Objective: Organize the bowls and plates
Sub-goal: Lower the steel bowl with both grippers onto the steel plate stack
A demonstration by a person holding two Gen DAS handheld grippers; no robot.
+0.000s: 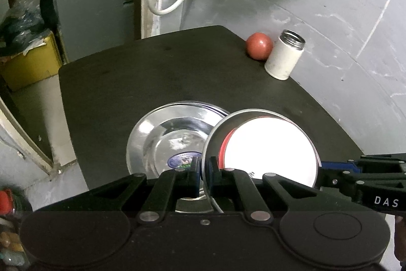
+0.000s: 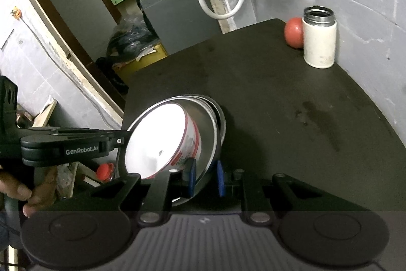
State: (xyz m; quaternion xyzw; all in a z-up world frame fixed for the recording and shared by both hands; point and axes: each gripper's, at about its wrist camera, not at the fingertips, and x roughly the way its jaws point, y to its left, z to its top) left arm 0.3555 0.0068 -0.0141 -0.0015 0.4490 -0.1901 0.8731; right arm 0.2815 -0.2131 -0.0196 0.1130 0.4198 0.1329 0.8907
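Observation:
A steel bowl (image 1: 217,137) with a white bowl (image 1: 271,151), red on the outside, nested inside it hangs tilted above a stack of steel plates (image 1: 157,139) on the black table (image 1: 121,83). My left gripper (image 1: 204,169) is shut on the steel bowl's near rim. My right gripper (image 1: 323,173) reaches in from the right and meets the opposite rim. In the right wrist view the right gripper (image 2: 205,177) has its blue pads (image 2: 220,178) either side of the steel bowl (image 2: 206,144) wall, with the white bowl (image 2: 152,141) inside. The left gripper (image 2: 123,141) holds the far rim.
A red ball (image 1: 259,45) and an open white flask (image 1: 284,56) stand at the table's far right corner, near the edge. Left of the table are a yellow box (image 1: 30,65) and a dark grey cabinet (image 1: 96,9). A hand (image 2: 22,192) holds the left gripper's handle.

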